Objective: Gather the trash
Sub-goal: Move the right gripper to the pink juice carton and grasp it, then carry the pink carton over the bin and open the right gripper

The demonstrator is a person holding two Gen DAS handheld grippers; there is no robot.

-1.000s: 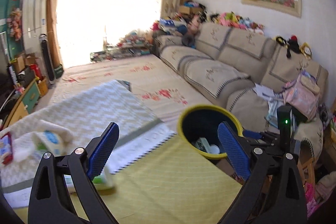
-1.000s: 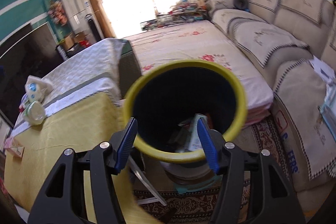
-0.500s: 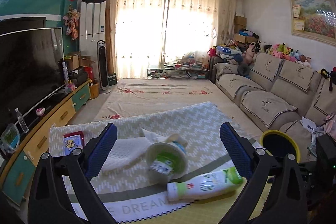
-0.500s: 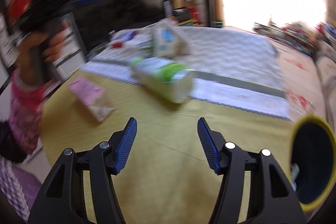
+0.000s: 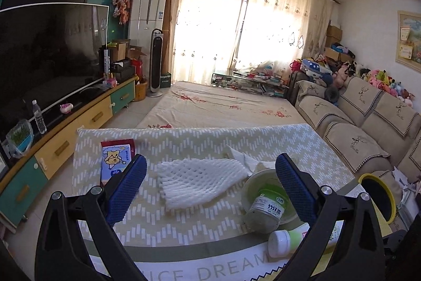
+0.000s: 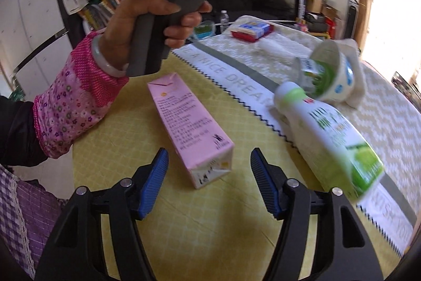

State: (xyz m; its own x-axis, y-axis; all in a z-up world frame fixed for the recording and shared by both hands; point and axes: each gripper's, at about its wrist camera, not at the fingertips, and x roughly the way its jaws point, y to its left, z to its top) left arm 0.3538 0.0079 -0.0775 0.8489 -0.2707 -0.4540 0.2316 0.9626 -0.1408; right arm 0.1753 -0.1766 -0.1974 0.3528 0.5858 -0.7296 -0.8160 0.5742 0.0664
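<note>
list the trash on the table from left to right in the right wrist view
pink carton → white bottle with green label → tipped white cup. The red-and-blue packet lies farther back, horizontally between carton and bottle.

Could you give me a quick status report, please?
Both grippers open, empty. Right gripper lined up on pink carton. Left gripper over foam net. Nothing blocking.

The pink carton looks like matt printed paperboard. The foam net is soft white mesh (open-celled, springy-looking). The bottle and tipped cup are glossy plastic. Woven cloth covers the desk; ribbed blue pads line the black plastic fingers.
</note>
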